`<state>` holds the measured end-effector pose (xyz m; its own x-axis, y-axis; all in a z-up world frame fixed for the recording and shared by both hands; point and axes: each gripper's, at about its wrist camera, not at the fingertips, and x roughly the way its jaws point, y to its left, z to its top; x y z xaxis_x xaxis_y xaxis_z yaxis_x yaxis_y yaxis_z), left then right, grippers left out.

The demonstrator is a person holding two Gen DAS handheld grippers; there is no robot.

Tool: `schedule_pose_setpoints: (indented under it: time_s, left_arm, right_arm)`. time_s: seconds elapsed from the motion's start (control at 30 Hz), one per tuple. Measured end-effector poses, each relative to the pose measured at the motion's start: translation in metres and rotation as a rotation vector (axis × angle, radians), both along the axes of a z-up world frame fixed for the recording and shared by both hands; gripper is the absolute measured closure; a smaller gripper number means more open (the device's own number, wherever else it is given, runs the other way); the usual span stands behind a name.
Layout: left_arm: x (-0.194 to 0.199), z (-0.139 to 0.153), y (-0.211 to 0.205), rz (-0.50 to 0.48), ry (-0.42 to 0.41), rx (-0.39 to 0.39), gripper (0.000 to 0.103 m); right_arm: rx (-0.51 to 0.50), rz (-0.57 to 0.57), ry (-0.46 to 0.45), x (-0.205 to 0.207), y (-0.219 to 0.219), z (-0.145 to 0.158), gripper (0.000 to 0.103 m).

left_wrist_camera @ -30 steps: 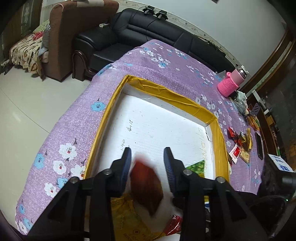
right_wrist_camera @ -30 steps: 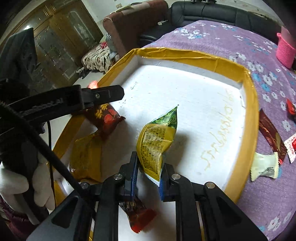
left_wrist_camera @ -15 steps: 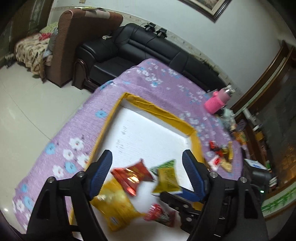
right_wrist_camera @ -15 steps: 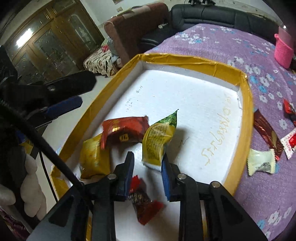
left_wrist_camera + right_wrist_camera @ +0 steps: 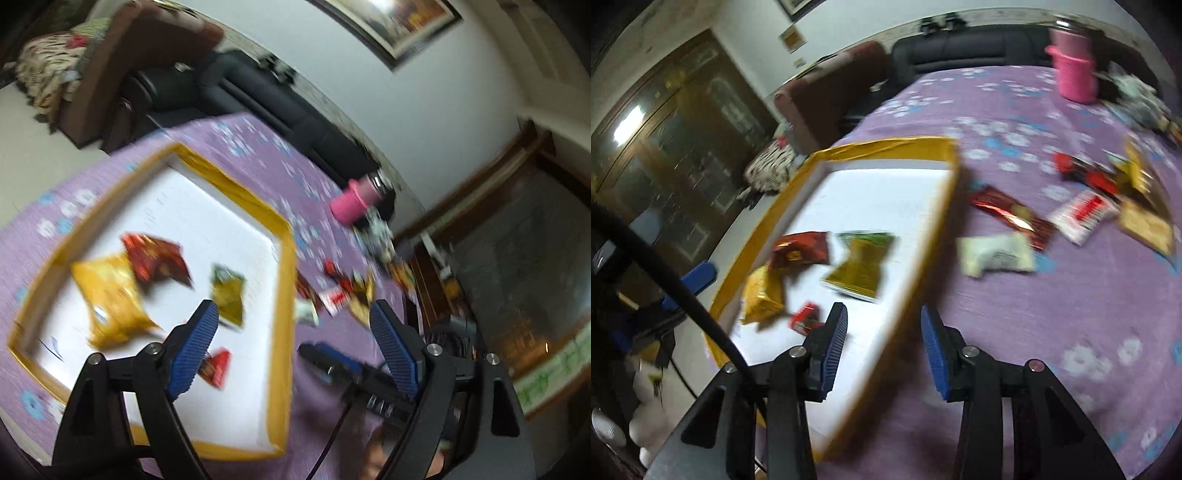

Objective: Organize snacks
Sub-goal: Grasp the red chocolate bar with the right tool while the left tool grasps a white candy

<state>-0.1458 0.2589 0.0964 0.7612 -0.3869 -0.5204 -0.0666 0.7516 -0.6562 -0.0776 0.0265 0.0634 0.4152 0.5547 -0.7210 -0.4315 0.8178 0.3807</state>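
Observation:
A white tray with a yellow taped rim [image 5: 284, 258] [image 5: 938, 221] lies on the purple flowered cloth. In it lie a yellow packet [image 5: 110, 295] [image 5: 762, 295], a dark red packet [image 5: 159, 258] [image 5: 801, 249], a green-yellow packet [image 5: 229, 295] [image 5: 862, 264] and a small red packet [image 5: 216, 367] [image 5: 805, 317]. My left gripper [image 5: 291, 321] is open and empty above the tray's right rim. My right gripper [image 5: 882, 325] is open and empty above the tray's near right rim. Several loose snacks lie on the cloth right of the tray, among them a white packet [image 5: 995, 254] and a brown bar [image 5: 1012, 216].
A pink bottle [image 5: 360, 199] [image 5: 1073, 70] stands at the far side of the table. A black sofa [image 5: 258, 99] and a brown armchair [image 5: 122, 74] stand behind the table. The right gripper's body shows low in the left wrist view [image 5: 354, 373].
My right gripper has let go of the green-yellow packet, opened wide and swung right over the tray's rim. My left gripper has risen and swung right, still open. Both views are blurred by motion.

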Motion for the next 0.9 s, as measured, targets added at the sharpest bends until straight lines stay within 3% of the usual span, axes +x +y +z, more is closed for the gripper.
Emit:
schedule_pose_setpoints:
  time_s: [0.33, 0.47, 0.67, 0.9]
  left_arm:
    - [0.003, -0.011, -0.033, -0.052, 0.059, 0.064, 0.019]
    - [0.006, -0.016, -0.041, -0.063, 0.079, 0.077, 0.019]
    - [0.008, -0.019, -0.058, -0.104, 0.073, 0.154, 0.019]
    - [0.009, -0.018, -0.071, -0.164, 0.044, 0.228, 0.019]
  right_arm:
    - [0.047, -0.251, 0.052, 0.007, -0.125, -0.016, 0.060]
    - [0.065, -0.328, 0.077, 0.015, -0.156, -0.025, 0.060]
    - [0.058, -0.344, 0.092, 0.029, -0.157, -0.034, 0.059]
    - [0.022, -0.245, 0.040, 0.055, -0.105, -0.023, 0.059]
